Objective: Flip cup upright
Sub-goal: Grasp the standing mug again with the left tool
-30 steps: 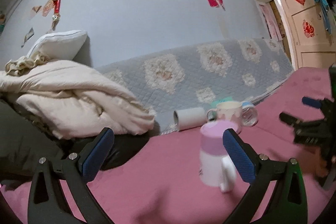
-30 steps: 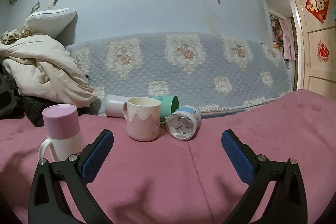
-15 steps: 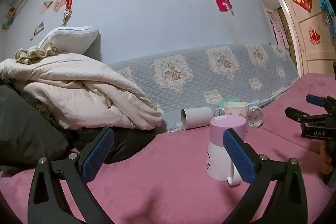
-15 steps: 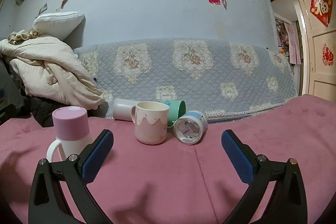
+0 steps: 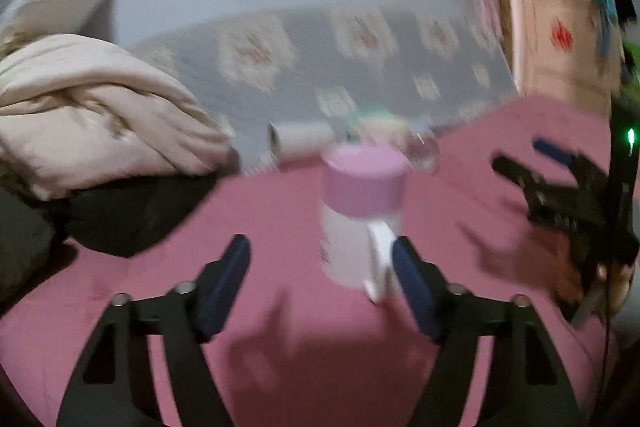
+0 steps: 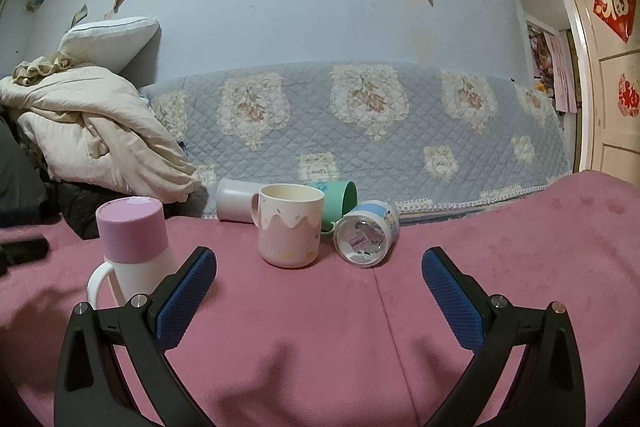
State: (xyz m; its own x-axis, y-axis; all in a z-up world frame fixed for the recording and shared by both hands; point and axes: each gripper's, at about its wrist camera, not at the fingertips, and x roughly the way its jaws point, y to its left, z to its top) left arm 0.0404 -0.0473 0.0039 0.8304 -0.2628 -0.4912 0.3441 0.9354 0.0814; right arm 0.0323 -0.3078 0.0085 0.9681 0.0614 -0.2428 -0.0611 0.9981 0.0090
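Cup (image 6: 132,255), white with pink base up, stands upside down on the pink bed cover (image 6: 360,347), handle toward the cameras. Left gripper (image 5: 320,283) sits low just in front of it, fingers spread, empty; its right finger (image 5: 412,287) is just beside the handle, contact unclear in the blur. Looks like the approach step. Next move probably needs the fingers around the body, then lift and turn over. Right gripper (image 6: 320,291) hovers level, fingers apart, holding nothing, aimed at the cream mug (image 6: 290,225) and three cups lying on their sides behind.
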